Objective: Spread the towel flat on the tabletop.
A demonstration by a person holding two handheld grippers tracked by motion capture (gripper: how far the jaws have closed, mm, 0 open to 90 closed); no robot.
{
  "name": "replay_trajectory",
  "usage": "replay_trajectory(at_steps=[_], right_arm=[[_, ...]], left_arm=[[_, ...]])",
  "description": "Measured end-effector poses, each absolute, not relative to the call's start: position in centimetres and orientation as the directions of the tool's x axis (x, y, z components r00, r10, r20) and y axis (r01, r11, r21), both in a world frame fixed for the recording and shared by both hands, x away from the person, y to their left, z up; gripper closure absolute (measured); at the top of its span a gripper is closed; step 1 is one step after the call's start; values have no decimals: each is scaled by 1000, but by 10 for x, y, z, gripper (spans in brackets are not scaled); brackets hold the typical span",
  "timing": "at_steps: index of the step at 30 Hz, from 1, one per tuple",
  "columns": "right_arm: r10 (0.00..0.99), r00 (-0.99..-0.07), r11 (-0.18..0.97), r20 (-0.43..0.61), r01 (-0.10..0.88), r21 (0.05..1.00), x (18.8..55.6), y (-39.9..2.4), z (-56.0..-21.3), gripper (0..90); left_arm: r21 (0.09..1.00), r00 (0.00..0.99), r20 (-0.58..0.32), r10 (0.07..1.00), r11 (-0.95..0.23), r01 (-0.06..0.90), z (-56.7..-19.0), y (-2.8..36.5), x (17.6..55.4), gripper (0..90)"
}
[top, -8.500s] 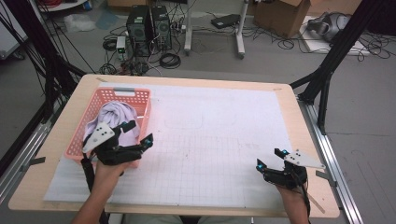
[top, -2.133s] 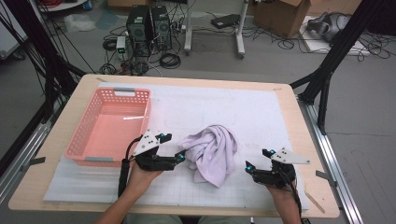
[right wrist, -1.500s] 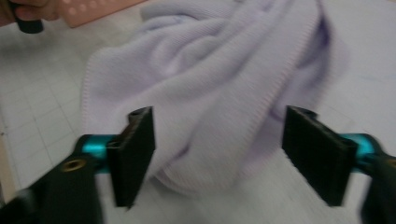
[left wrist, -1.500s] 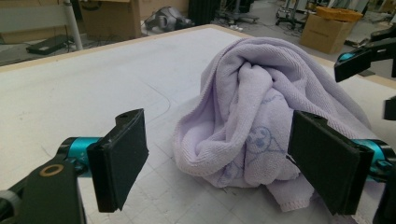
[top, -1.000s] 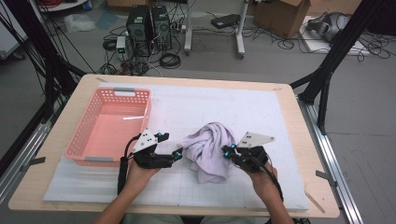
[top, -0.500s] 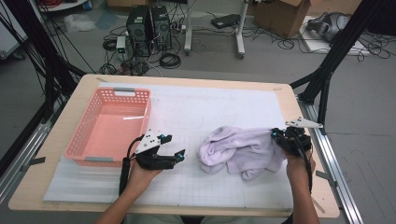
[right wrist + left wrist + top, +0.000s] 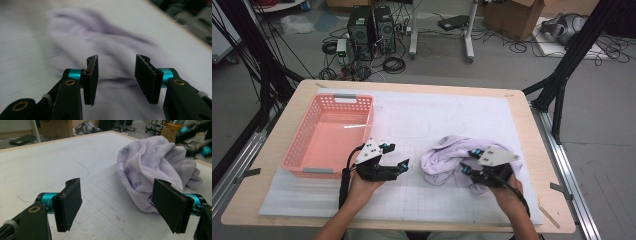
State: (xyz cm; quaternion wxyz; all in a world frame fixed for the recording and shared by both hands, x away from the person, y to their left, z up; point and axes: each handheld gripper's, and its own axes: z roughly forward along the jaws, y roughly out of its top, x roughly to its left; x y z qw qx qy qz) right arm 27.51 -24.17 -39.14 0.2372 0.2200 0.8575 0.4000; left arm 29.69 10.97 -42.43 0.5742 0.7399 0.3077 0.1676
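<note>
Right gripper [image 7: 116,80] half-open, just opening, above towel [image 7: 110,50].

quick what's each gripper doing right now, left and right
Left gripper: open, holding nothing.
Right gripper: jaws just opened, apart over the crumpled lilac terry towel, not gripping it.

Both forearms come in from the bottom of the high view, each hand wrapped around a gripper. The left gripper [image 7: 394,156] sits low over the table left of centre and points right, its jaws spread wide with nothing between them. The right gripper [image 7: 468,161] sits right of centre, pointing left and angled down; its jaws have just been opening and stand half apart, the pads [image 7: 91,78] pressing on nothing.
</note>
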Motion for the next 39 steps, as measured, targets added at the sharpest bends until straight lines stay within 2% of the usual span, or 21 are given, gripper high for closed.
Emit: replay_trajectory(at_steps=[2,5,7,9,11,13,14,18,23,28,31,36,39], right_arm=[[492,-828,668,-269,160,727,276,-222,-404,506],[464,-815,743,-347,144,654,283,-201,-420,481],[470,-797,764,-379,153,627,292,-191,-427,558],[455,-813,777,-364,164,607,297,-186,-429,752],[429,-831,795,-353,161,585,298,-181,-426,836],[410,-875,762,-257,174,624,299,-181,-416,848],[393,-896,719,-207,160,676,297,-182,-406,848],[436,-886,567,-160,133,813,296,-196,-364,854],[574,-800,470,-173,150,870,314,-232,-320,855],[792,-598,340,-120,269,901,349,-279,-295,854],[888,-447,300,-108,386,872,370,-306,-299,854],[960,-254,239,-115,541,806,390,-340,-326,848],[967,-230,224,-107,579,784,392,-344,-339,763]], left_arm=[[952,756,-104,646,-155,264,-424,110,297,245],[953,757,-103,645,-155,262,-424,109,297,245],[953,754,-107,648,-149,263,-424,110,297,245],[955,752,-108,651,-143,260,-424,111,297,246],[956,749,-104,654,-141,256,-423,112,297,248],[958,745,-104,659,-135,253,-421,114,297,248],[959,743,-106,661,-128,251,-421,115,297,248],[962,734,-115,670,-109,250,-419,119,298,252],[961,736,-114,667,-114,252,-419,118,298,252],[960,743,-108,661,-126,251,-420,114,297,252],[958,745,-109,658,-130,254,-421,113,297,253],[957,746,-109,657,-135,258,-422,111,297,252],[954,747,-110,656,-139,264,-423,111,298,252]])
